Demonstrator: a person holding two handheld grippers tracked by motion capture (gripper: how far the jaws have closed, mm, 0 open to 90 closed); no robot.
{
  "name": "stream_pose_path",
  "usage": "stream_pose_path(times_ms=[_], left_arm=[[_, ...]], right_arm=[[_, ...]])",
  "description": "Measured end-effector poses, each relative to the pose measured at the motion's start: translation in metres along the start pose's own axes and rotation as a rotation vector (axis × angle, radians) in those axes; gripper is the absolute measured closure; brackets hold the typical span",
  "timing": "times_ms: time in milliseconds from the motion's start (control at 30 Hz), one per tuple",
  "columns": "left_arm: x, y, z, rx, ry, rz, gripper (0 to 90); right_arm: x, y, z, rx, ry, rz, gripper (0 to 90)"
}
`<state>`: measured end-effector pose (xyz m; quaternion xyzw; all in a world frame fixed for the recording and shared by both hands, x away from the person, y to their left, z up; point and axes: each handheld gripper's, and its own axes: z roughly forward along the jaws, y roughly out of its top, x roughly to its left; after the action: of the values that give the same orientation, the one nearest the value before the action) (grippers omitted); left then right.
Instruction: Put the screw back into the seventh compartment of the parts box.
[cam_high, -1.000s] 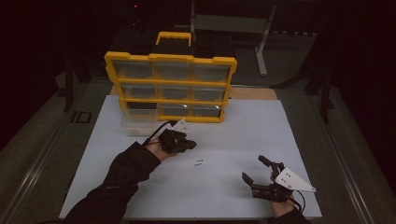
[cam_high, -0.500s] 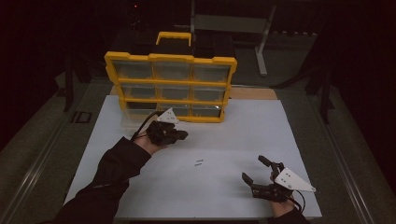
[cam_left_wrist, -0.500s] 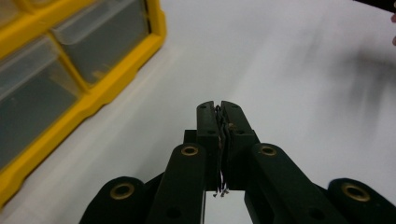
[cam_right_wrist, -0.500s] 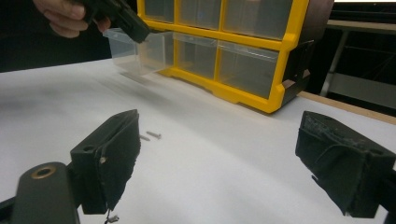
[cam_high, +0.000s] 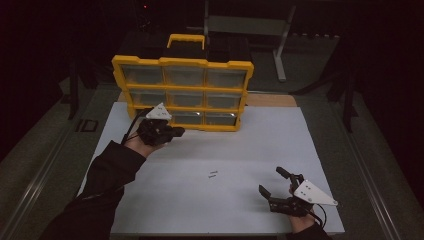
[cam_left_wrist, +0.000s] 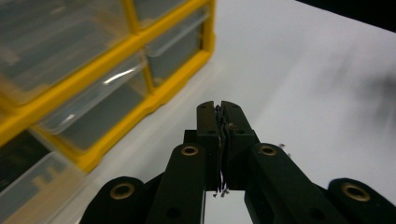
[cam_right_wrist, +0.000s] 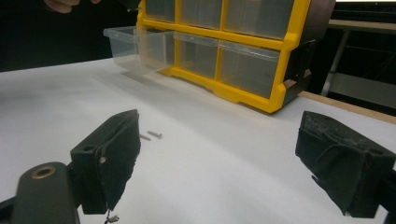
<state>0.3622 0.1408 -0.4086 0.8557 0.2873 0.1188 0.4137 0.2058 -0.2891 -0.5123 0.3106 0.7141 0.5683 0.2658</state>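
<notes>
Matte white tabletop (cam_high: 235, 150) under glossy yellow drawer cabinet (cam_high: 183, 92); left tongs (cam_left_wrist: 218, 109) pinched on thin screw (cam_left_wrist: 218, 122), right tongs (cam_right_wrist: 219, 154) wide.

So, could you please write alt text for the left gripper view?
The left tool has its black jaws shut, pointing over a white table. At the left stands a yellow organizer with clear drawers, and two small screws lie just right of the jaws.
</notes>
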Motion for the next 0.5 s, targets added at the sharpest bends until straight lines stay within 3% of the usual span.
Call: stream_pose_path(times_ms=[200, 233, 500], left_arm=[[0.011, -0.001, -0.012, -0.015, 0.046, -0.03, 86.3], [0.016, -0.003, -0.016, -0.024, 0.068, -0.046, 86.3], [0.03, -0.009, -0.025, -0.035, 0.133, -0.107, 86.3]], right_arm=[[0.001, 0.0, 0.001, 0.001, 0.0, 0.001, 13.7], [0.001, 0.0, 0.001, 0.001, 0.0, 0.001, 13.7], [0.001, 0.0, 0.001, 0.002, 0.002, 0.005, 13.7]])
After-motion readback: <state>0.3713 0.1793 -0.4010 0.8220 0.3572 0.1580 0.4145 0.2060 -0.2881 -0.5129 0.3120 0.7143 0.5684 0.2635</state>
